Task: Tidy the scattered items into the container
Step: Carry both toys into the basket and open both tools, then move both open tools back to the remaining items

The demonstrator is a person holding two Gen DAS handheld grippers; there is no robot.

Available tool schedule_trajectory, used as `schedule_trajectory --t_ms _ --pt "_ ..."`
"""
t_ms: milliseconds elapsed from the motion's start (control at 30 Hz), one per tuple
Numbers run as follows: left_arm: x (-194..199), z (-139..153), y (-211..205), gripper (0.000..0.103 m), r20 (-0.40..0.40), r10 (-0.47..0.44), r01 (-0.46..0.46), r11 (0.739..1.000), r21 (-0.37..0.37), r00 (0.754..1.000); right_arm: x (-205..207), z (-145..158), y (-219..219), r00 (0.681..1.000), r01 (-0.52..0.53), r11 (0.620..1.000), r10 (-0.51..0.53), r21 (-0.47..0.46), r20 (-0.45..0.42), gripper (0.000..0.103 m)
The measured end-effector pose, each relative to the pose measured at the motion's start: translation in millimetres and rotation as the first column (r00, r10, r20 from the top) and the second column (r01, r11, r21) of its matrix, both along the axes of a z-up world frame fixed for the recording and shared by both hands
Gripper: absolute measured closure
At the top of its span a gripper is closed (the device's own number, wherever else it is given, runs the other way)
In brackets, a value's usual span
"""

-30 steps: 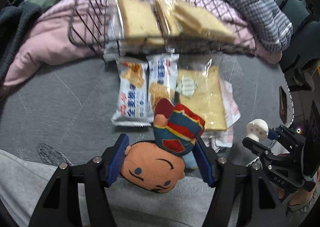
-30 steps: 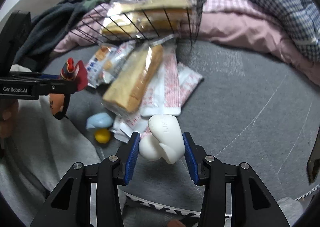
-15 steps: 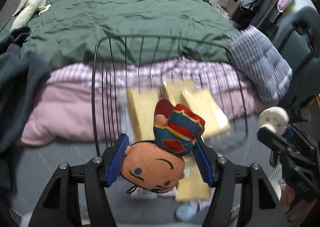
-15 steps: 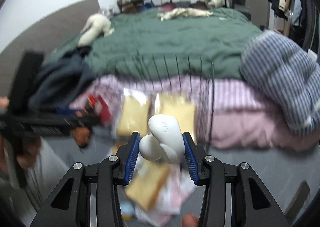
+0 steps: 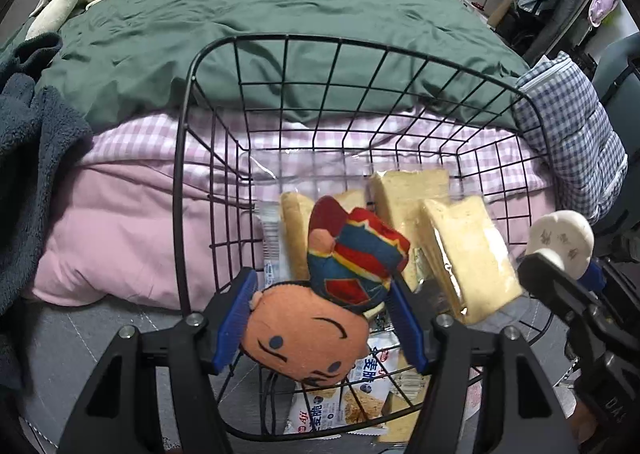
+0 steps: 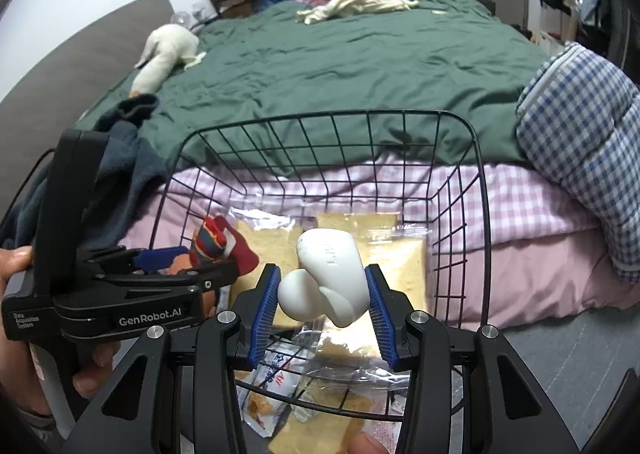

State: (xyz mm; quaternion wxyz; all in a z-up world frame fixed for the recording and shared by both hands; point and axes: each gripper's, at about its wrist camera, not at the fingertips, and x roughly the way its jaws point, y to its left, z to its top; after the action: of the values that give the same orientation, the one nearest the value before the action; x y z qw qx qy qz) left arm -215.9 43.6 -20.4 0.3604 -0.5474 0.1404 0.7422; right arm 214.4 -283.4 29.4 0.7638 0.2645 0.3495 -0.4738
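Left wrist view: the left gripper (image 5: 320,318) is clamped on one plush doll (image 5: 320,310). The doll has an orange felt head with stitched eyes and brows and a blue, red and yellow body. Both blue pads (image 5: 236,318) press the head. The doll's long axis runs away from the camera, head nearest and upside down, body pointing up toward the far wall of the wire basket (image 5: 184,158). The doll hangs over the basket's near rim. The basket is black wire mesh and stands on grey floor against the pink edge of a bed (image 5: 120,222). Inside it, three wrapped bread slices (image 5: 468,254) lean on end. Below the near rim lies one blue-and-white snack packet (image 5: 360,398). At the right edge the right gripper (image 5: 560,278) holds one white object (image 5: 560,242).

Right wrist view: the right gripper (image 6: 324,306) is closed on the white object (image 6: 328,278), a smooth rounded plastic piece with a bulbous lobe at its lower left. Its long axis tilts up and to the left, over the basket's (image 6: 476,174) near rim. The bread slices (image 6: 384,250) lie behind it on the basket bottom. At left, a hand (image 6: 16,266) holds the left gripper (image 6: 188,266) over the basket's left wall, the doll (image 6: 220,246) between its fingers.
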Motion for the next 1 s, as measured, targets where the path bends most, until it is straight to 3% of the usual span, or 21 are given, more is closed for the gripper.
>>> schedule_trajectory --t_ms 167,300,367,1000 --pt "4 4 1 0.025 -0.044 0.012 -0.013 1.000 -0.022 0.999 -2 1 -4 1.000 0.019 1.000 -0.019 0.004 -0.020 0.058" --pt "7 9 -3 0.015 -0.038 0.009 -0.008 1.000 0.003 0.999 -5 5 -2 0.999 0.047 0.999 -0.047 -0.018 -0.011 0.033" --pt "8 11 -6 0.010 -0.044 0.017 -0.018 1.000 -0.007 0.999 -7 8 0 0.998 0.056 0.998 -0.056 -0.024 0.000 0.031" --pt "27 30 -15 0.010 -0.037 -0.011 0.012 1.000 0.025 0.999 -20 30 31 0.998 0.060 0.997 -0.060 -0.050 0.008 0.031"
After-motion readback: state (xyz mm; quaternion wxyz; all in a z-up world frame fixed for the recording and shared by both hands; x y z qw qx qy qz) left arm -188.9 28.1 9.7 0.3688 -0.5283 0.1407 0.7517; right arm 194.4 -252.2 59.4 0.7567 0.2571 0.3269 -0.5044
